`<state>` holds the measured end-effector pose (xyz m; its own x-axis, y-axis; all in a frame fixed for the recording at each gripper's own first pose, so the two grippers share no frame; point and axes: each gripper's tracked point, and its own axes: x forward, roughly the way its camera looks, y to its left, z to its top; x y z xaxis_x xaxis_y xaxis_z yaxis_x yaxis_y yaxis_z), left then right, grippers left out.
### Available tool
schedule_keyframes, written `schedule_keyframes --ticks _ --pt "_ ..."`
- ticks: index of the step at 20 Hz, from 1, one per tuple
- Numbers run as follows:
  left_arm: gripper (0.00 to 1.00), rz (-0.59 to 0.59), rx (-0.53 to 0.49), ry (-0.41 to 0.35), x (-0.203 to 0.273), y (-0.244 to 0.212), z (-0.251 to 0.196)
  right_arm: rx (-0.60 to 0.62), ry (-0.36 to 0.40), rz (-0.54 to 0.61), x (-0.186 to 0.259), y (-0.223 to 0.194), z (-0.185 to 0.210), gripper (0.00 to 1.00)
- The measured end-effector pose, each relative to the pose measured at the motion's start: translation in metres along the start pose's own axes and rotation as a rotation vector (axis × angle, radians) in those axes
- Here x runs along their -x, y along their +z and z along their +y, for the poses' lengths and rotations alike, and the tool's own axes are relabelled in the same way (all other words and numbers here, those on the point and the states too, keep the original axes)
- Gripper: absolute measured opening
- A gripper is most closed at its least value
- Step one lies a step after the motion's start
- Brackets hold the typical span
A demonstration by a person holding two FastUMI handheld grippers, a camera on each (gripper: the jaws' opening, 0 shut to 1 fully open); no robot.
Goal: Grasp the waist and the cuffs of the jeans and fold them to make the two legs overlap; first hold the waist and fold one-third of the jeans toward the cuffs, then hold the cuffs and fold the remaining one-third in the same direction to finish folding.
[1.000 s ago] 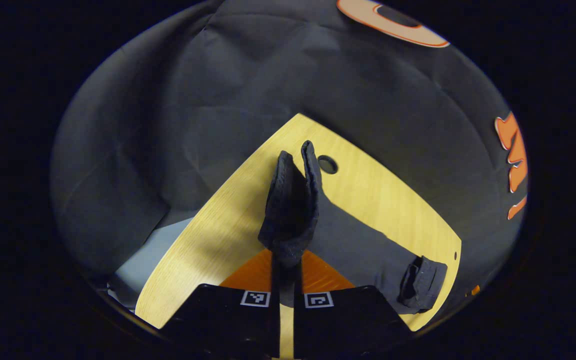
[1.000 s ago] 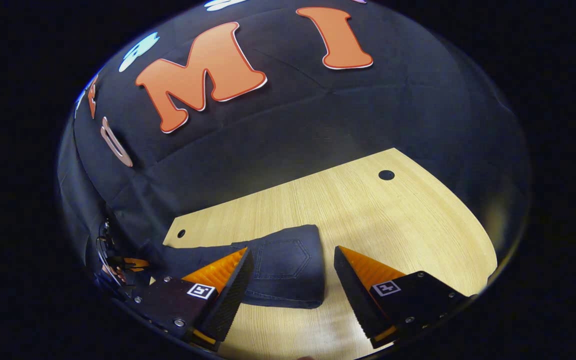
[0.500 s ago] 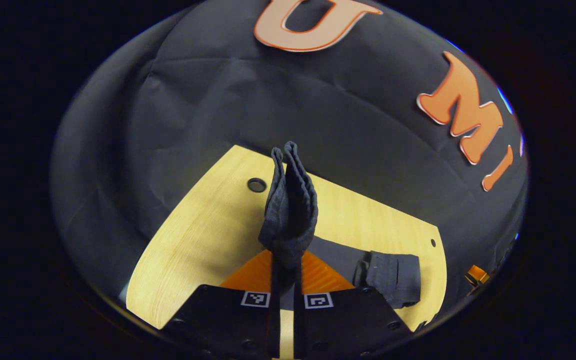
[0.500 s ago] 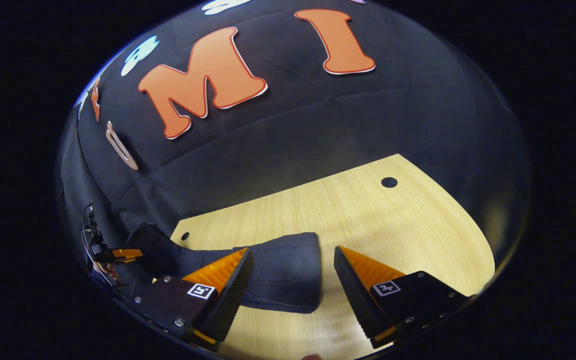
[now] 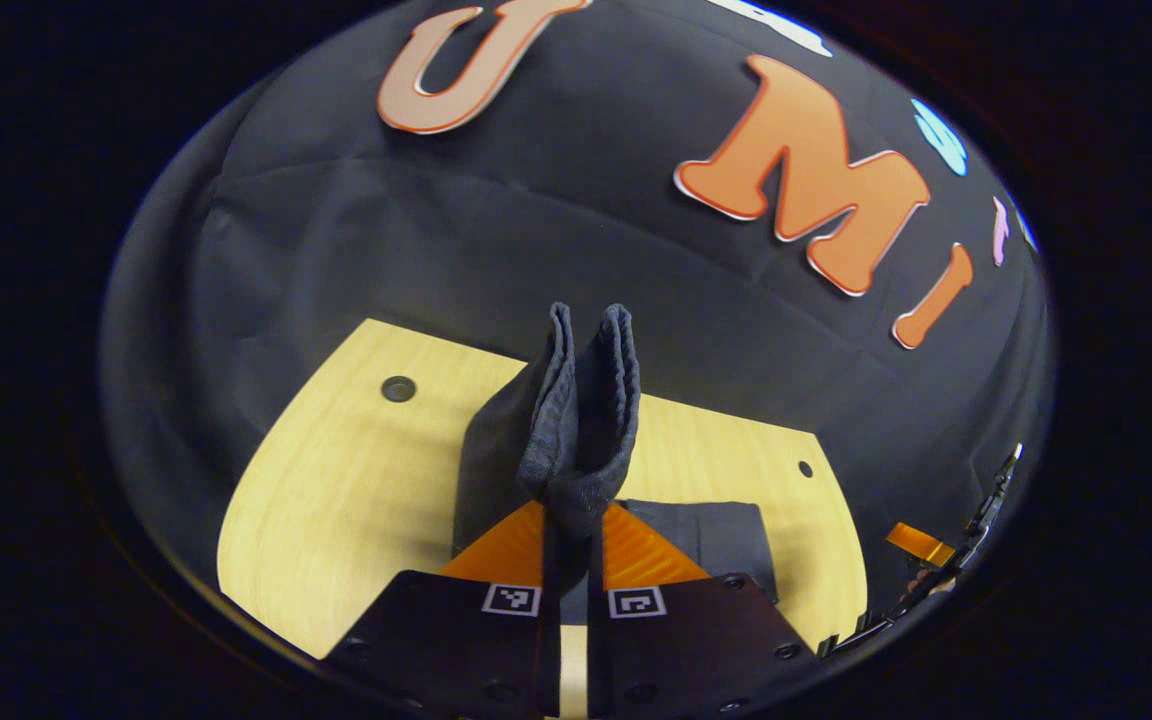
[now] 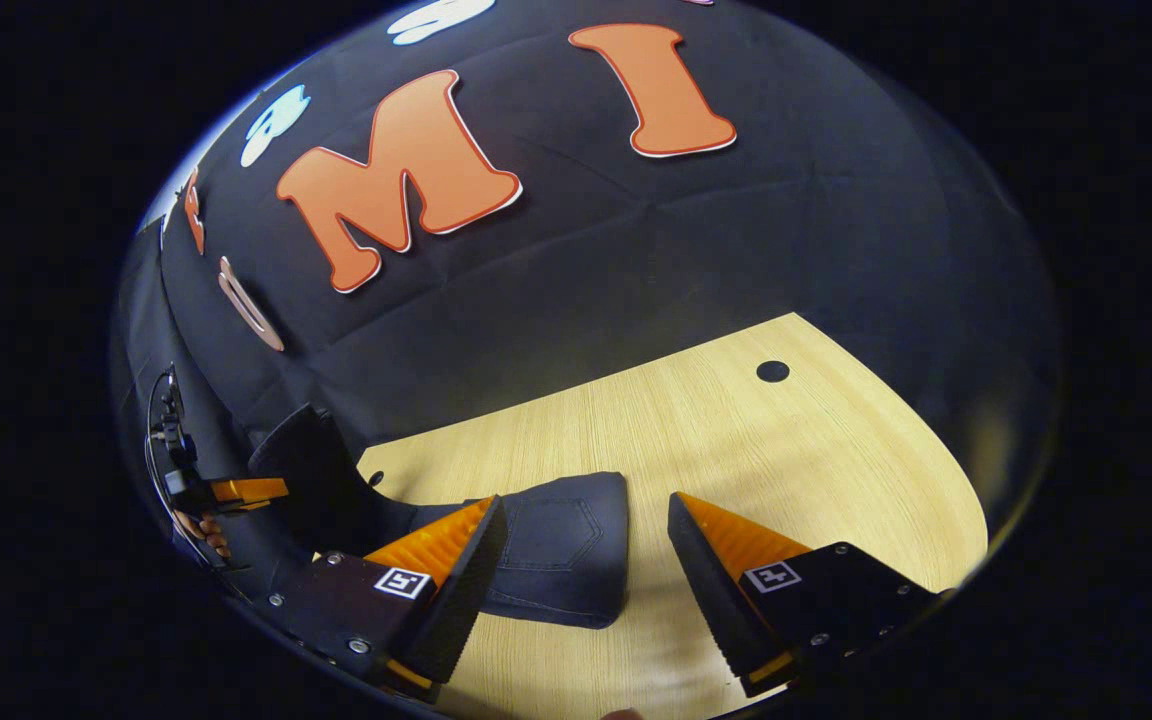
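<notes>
The jeans (image 6: 556, 550) lie on the wooden table (image 6: 736, 440), waist end already folded over so a back pocket faces up, while the cuff end is lifted off the surface on my left side. Starting on the left: in the left gripper view my left gripper (image 5: 572, 535) is clamped tight on the cuffs (image 5: 581, 410), both fingers pressing the doubled hems, which stand up in front of the camera with a slack run of leg hanging down to the table behind them; the folded bundle shows just beyond the fingers. In the right gripper view I can see that same gripper far off at the left edge, with the raised leg beside it. Moving right, my right gripper (image 6: 586, 560) hovers with its jaws spread wide, holding nothing, straddling the edge of the folded waist section without pinning it. My worry is that the bundle is unrestrained: if I carry the cuffs over too fast or too low, the trailing denim could drag the bundle and undo the first fold. The two hems could also slip unevenly out of a single pinch, leaving the legs misaligned, and if I let go before the cuffs reach the bundle's far edge the last third will land crooked.
</notes>
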<state>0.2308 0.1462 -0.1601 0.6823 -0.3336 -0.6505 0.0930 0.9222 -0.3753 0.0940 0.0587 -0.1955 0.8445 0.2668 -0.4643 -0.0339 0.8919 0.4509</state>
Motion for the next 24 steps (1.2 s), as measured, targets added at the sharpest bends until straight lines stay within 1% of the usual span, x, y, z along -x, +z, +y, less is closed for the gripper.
schedule_keyframes --ticks 3,9,15,18,23,24 --pt "0.11 0.015 -0.035 -0.047 -0.006 -0.006 -0.049 0.013 0.008 0.005 0.004 -0.004 -0.006 0.98" --pt "0.11 0.058 -0.135 -0.135 -0.016 -0.028 -0.131 -0.003 0.018 0.018 0.004 -0.008 -0.02 0.98" --pt "0.11 0.125 -0.198 -0.194 -0.041 -0.065 -0.196 -0.008 0.016 0.016 0.006 -0.008 -0.035 0.98" --pt "0.1 0.173 -0.233 -0.2 -0.056 -0.089 -0.212 -0.01 0.016 0.017 0.006 -0.007 -0.041 0.98" --pt "0.1 0.285 -0.308 -0.158 -0.082 -0.15 -0.227 -0.004 0.017 0.014 0.006 -0.004 -0.048 0.98" --pt "0.15 0.306 -0.315 -0.159 -0.084 -0.159 -0.228 -0.001 0.015 0.012 0.007 -0.004 -0.049 0.98"
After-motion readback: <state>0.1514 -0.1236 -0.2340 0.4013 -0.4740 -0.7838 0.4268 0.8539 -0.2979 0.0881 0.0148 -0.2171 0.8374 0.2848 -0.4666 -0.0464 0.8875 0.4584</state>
